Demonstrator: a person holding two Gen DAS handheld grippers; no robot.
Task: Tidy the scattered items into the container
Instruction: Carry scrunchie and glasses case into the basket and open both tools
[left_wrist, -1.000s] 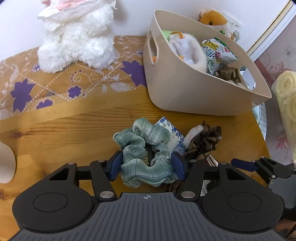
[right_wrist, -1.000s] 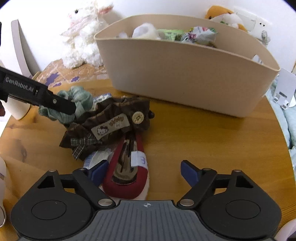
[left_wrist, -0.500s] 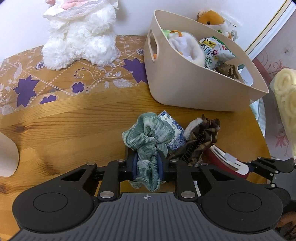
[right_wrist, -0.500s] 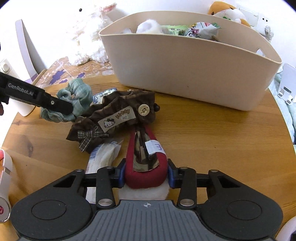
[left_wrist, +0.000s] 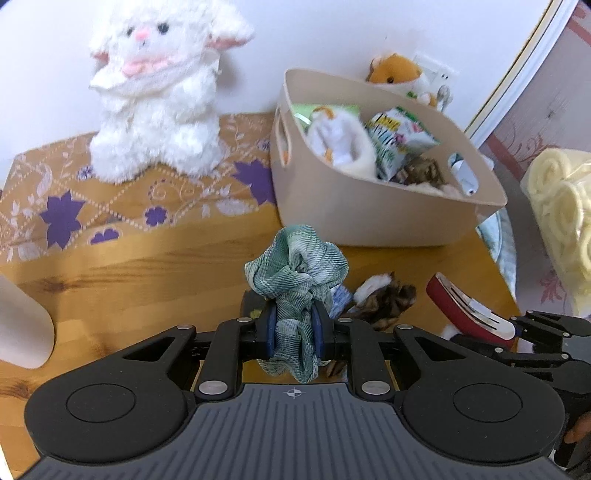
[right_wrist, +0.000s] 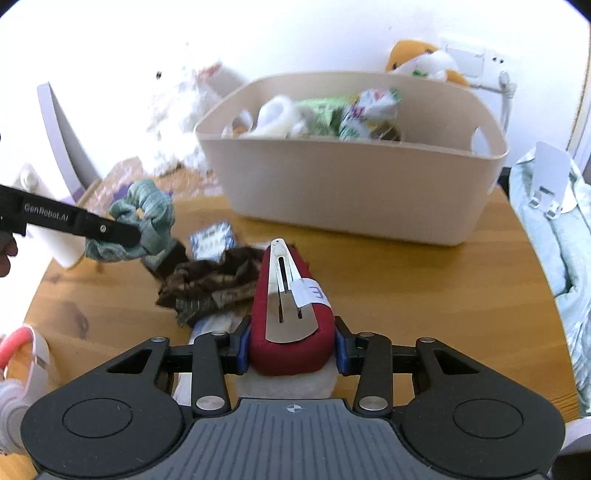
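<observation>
Presently, two items in transit, both carried clear of the round wooden table (right_wrist: 424, 280).

Item 1: green plaid scrunchie (left_wrist: 295, 266). Pinched tight at its lower fold by the left gripper (left_wrist: 294, 328), tongs narrow, blue pads biting the cloth; the upper loops billow free at 12 o'clock above the pads.

Item 2: dark red hair clip (right_wrist: 291, 314) with a metal snap plate and a white paper label. Clamped across its broad end by the right gripper (right_wrist: 291, 349), tongs part-closed on it, tip pointing toward 12 o'clock at the bin.

Handling note: each should be carried over the near rim before release, I judge; the scrunchie's loose loops could catch the wall, so it wants height. The clip is stiff and could slide between the pads if tilted; keep it level and let go low inside.

Container: beige plastic bin (right_wrist: 354, 192), at 12 o'clock from the right gripper and 1 o'clock from the left. Contents: white plush piece (left_wrist: 343, 144), green-and-white snack packet (left_wrist: 399, 140), a brown fabric item (left_wrist: 421, 173), other pieces too blurred to name. Roughly half full, room remaining.

Still on the table: brown ruffled hair bow (right_wrist: 210, 284), small blue-patterned packet (right_wrist: 212, 240).
</observation>
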